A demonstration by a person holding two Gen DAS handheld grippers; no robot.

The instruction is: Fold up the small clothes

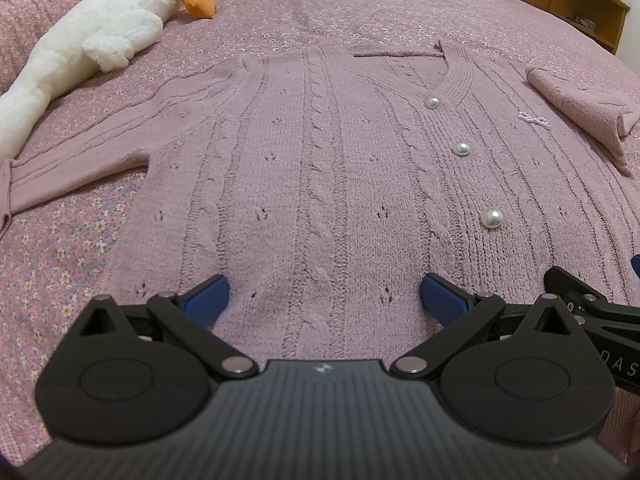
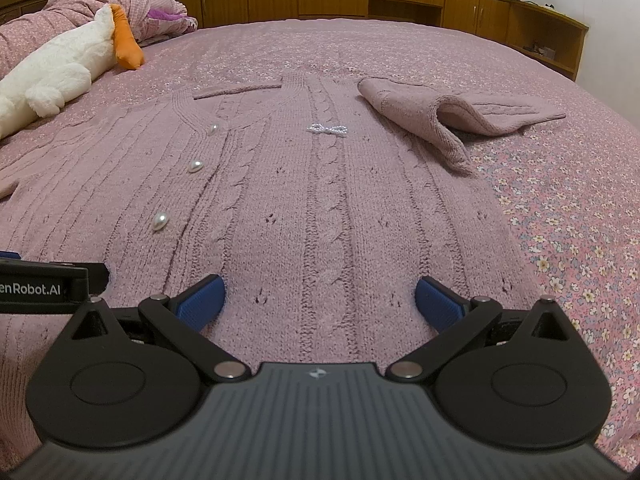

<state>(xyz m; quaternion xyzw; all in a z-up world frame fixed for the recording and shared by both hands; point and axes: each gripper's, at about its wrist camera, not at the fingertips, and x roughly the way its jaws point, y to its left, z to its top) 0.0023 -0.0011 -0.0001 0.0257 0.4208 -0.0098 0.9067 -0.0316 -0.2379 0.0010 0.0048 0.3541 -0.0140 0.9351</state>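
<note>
Two grippers side by side, jaws apart | left gripper [image 1: 324, 300], right gripper [image 2: 320, 298] low above cardigan [image 1: 320, 168] hem, spread ahead of both | advice: pinch hem at equal height, avoid pearl buttons [image 1: 491, 218], lift evenly.

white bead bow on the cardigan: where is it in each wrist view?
Left wrist: bead bow at far right, right of the pearl buttons, beside the folded sleeve.
Right wrist: bead bow upper centre, between the pearl buttons and the folded sleeve.
Shared landmark: the plush goose, upper left in both.
</note>
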